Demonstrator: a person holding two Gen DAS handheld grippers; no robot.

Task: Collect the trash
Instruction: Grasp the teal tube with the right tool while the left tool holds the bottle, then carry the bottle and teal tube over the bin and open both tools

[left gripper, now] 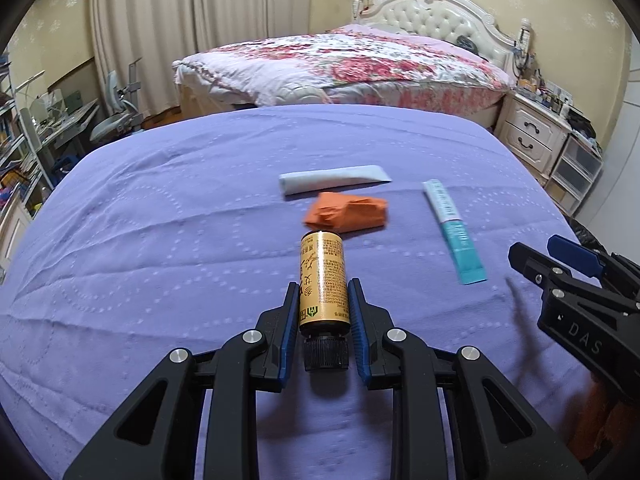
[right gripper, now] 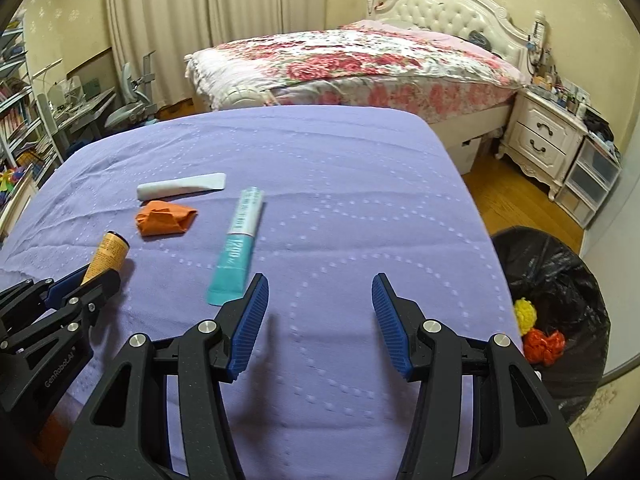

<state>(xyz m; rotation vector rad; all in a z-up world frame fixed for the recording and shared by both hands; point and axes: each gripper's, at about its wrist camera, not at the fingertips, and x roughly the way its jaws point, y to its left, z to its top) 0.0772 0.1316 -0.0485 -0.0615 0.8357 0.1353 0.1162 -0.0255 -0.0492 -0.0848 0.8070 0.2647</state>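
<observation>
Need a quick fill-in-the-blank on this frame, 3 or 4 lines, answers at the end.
1. The left tongs are shut on the gold ____.
2. The right tongs hold ____.
3. The orange crumpled paper lies on the ____ bedspread.
4. Beside the bed stands a bin with a ____ bag.

Answers: bottle; nothing; purple; black
</observation>
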